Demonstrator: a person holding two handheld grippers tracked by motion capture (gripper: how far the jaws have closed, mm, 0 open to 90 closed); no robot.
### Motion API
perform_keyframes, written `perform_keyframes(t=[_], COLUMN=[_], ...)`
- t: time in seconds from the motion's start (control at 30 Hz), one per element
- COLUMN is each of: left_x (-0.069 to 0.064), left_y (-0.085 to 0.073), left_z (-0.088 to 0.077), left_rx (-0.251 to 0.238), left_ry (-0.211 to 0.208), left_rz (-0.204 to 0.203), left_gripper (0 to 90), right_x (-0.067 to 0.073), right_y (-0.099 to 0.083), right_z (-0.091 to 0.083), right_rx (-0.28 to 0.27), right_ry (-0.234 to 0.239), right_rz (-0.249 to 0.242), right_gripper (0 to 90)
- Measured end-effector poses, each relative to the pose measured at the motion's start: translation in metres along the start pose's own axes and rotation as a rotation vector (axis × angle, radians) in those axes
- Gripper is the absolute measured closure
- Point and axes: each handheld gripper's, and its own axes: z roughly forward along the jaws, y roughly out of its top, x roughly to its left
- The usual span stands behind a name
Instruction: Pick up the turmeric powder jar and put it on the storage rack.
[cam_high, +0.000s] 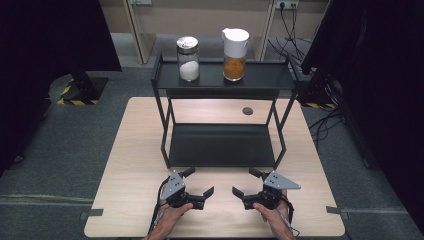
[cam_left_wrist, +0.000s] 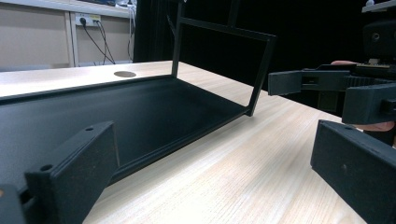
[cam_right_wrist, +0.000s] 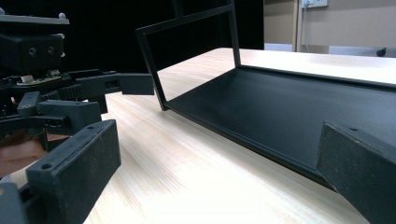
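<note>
Left gripper (cam_high: 199, 182) and right gripper (cam_high: 247, 182) spread, empty, just before the rack (cam_high: 222, 145) front edge; start step, next reach up to jars (cam_high: 188, 58).

High view above the worktop's (cam_high: 125, 165) near edge, facing forward and down, both gripper views low and close over the worktop, angled inward toward each other, sharing the black rack's lower shelf (cam_left_wrist: 140, 112).
</note>
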Motion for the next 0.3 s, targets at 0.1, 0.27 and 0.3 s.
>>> perform_keyframes(t=[0.1,0.27,0.3], left_x=[-0.0001,0.0000,0.0001], left_y=[0.0002,0.0004,0.0005], left_z=[-0.0002,-0.0004,-0.0004], left_rx=[-0.002,-0.003,-0.003], left_ry=[0.000,0.002,0.002], left_rz=[0.001,0.003,0.003], left_gripper=[0.2,0.2,0.2], right_x=[-0.0003,-0.0006,-0.0006], right_y=[0.0000,0.0002,0.0002], right_z=[-0.0006,-0.0009,-0.0009], right_rx=[-0.003,-0.005,-0.005], right_ry=[-0.002,-0.003,-0.003], right_rz=[0.001,0.002,0.002], right_gripper=[0.5,0.5,0.5])
